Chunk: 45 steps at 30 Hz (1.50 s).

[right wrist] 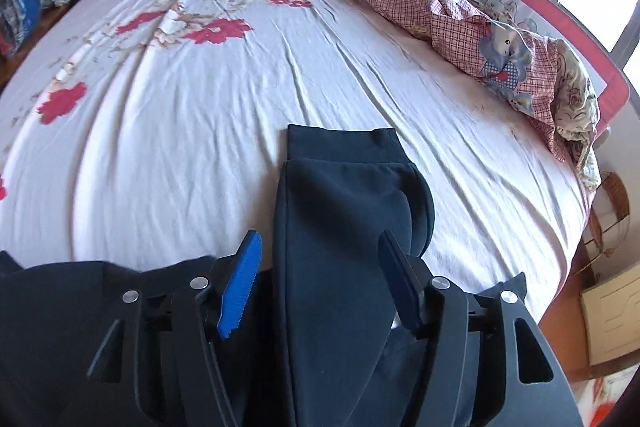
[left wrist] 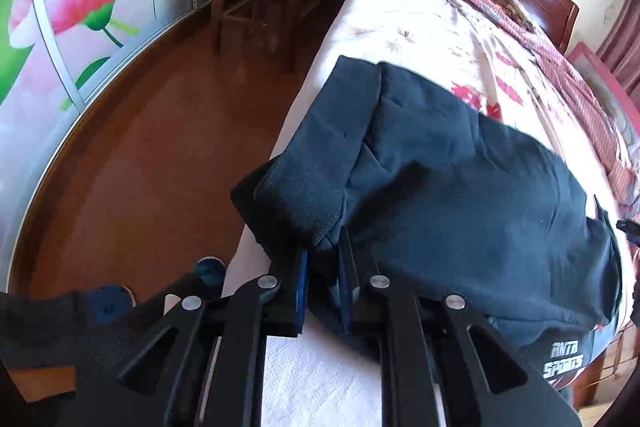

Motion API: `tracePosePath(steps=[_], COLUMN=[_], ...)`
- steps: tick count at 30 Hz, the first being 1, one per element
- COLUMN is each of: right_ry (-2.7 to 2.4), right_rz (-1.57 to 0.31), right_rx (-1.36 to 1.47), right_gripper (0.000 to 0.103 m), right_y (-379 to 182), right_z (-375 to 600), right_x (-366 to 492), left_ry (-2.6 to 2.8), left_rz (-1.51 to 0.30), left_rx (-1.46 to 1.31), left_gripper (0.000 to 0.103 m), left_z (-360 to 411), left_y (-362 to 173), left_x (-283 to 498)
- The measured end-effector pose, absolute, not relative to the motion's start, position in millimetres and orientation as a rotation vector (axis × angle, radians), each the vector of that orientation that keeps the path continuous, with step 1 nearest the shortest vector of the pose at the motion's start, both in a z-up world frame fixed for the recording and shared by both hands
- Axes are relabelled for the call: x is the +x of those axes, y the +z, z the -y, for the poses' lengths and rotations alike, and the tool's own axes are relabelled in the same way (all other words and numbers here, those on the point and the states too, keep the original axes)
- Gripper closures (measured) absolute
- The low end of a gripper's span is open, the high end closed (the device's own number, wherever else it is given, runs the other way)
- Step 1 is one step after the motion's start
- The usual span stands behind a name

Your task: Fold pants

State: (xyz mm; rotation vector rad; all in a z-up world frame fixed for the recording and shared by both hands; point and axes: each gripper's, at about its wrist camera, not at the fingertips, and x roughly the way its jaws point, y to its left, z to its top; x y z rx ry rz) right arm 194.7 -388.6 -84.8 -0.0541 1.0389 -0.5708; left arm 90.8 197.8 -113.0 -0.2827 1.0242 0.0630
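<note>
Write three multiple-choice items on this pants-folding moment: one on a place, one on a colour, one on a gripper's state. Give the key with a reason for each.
1. Where do the dark navy pants lie?
A. on the wooden chair
B. on the bed sheet
C. on the floor

2. What colour are the flowers printed on the bed sheet?
A. red
B. yellow
C. purple

3. How does the right gripper stand?
A. shut on the plaid quilt
B. open, a fingertip on each side of a pants fold
C. out of view

Key: 1 B, the pants spread over the sheet near the bed's edge. 2 A, red blooms show on the white cloth. 3 B, its fingers stand wide apart with dark fabric between them, while the left gripper is shut on the pants' ribbed cuff.
</note>
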Motion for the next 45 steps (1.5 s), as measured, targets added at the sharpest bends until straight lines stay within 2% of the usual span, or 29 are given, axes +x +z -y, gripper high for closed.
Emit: tracePosePath(steps=[5,7,9,11,14,15,16,19,21,25,27,34,42,45], right_ry=[-0.587,-0.592,-0.65,-0.653,-0.638,-0.631,-0.616,-0.562,-0.522,-0.463,-0.459,-0.45,-0.403,-0.389], right_rz=[-1.172,-1.196,-1.186,-1.191,-1.215,-1.215,-1.213,-1.158,-1.113,-0.988,-0.925,-0.723,-0.559,-0.513], right_rx=[-0.092,-0.154,-0.21,-0.144,-0.1,-0.096,-0.078,0.026,0.162,0.446,0.531,0.798,0.998,1.13], right_gripper=[0.043,0.043,0.028,0.03,0.072,0.084,0.09,0.095,0.096,0.096,0.096,0.096,0.096,0.096], right_y=[-122,-133,-135,-132,-129,-127,-123,-102,-87,-55,-41,-14,-27,-61], right_z=[393,387,384,393,403,404,408,419,434,471,482,513,541,561], right_x=[227,233,235,233,231,229,226,214,200,154,128,32,-42,-72], left_ry=[0.055,0.061,0.058,0.062,0.061,0.069,0.078,0.09,0.095,0.088,0.075,-0.012,-0.145,-0.175], left_rz=[-1.024,-1.025,-1.026,-1.03,-1.027,-1.022,-1.01,-0.953,-0.92,-0.859,-0.831,-0.747,-0.728,-0.731], left_rx=[-0.276,-0.235,-0.209,-0.191,-0.171,-0.156,-0.144,-0.108,-0.072,-0.024,-0.007,0.091,0.129,0.145], left_gripper=[0.089,0.084,0.083,0.08,0.076,0.07,0.063,0.057,0.052,0.052,0.051,0.041,0.039,0.039], left_z=[-198,-196,-196,-196,-197,-197,-197,-198,-198,-198,-197,-170,-122,-108], left_y=[-102,-101,-100,-99,-95,-92,-88,-73,-63,-41,-32,0,18,22], left_x=[97,97,99,101,102,101,100,94,92,90,89,88,90,90])
